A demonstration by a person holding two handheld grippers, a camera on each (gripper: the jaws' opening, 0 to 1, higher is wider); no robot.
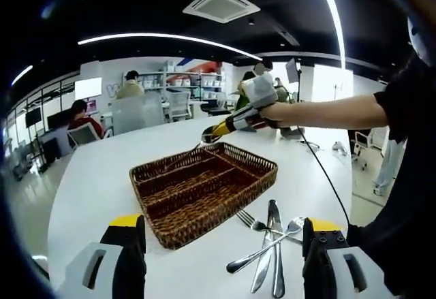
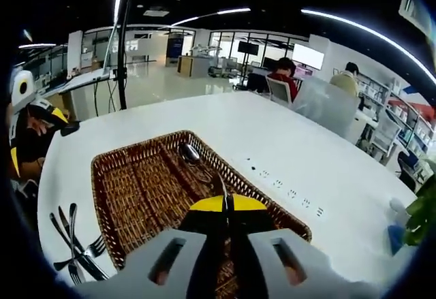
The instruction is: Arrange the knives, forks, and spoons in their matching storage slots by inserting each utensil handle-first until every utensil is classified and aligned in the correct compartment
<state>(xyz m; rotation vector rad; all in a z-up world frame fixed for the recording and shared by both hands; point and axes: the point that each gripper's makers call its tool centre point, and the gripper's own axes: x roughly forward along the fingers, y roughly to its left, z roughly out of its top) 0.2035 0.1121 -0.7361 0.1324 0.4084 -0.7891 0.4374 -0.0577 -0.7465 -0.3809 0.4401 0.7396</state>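
1. Wicker tray (image 1: 204,193) w/ long dividers sits on white round tabletop (image 1: 88,190). Same tray (image 2: 136,197) fills the lower middle of right gripper view.
2. Right gripper (image 2: 227,207): yellow-tipped fingers pressed together, pinching a spoon (image 2: 197,163) by its handle. Spoon bowl lies inside a middle slot near the tray's far end; handle runs back up to the fingers over the near rim.
3. In left gripper view the right gripper (image 1: 216,132) comes in from the right, held by a person's hand (image 1: 272,114) on an outstretched arm, over the tray's far corner. The spoon (image 1: 184,154) slants from it down into the tray.
4. Left gripper (image 1: 225,241): fingers spread wide apart, nothing between them, low over the tabletop at the tray's near side.
5. Loose utensils on tabletop just beside the tray's near right corner: a knife (image 1: 267,244), a fork (image 1: 248,221), another spoon (image 1: 269,244), crossed over each other in a pile. Exact count can't be told.
6. Right gripper view shows the same pile (image 2: 75,244) at lower left, just outside the tray, forks and dark knife shapes overlapping.
7. Left gripper (image 2: 41,118) shows at left edge of right gripper view, yellow/black, near the tabletop edge.
8. Bkgd: open office, people seated at desks, shelves (image 1: 184,84), ceiling light strips, an AC vent (image 1: 221,3). Green plant (image 2: 422,217) at right edge of right gripper view.
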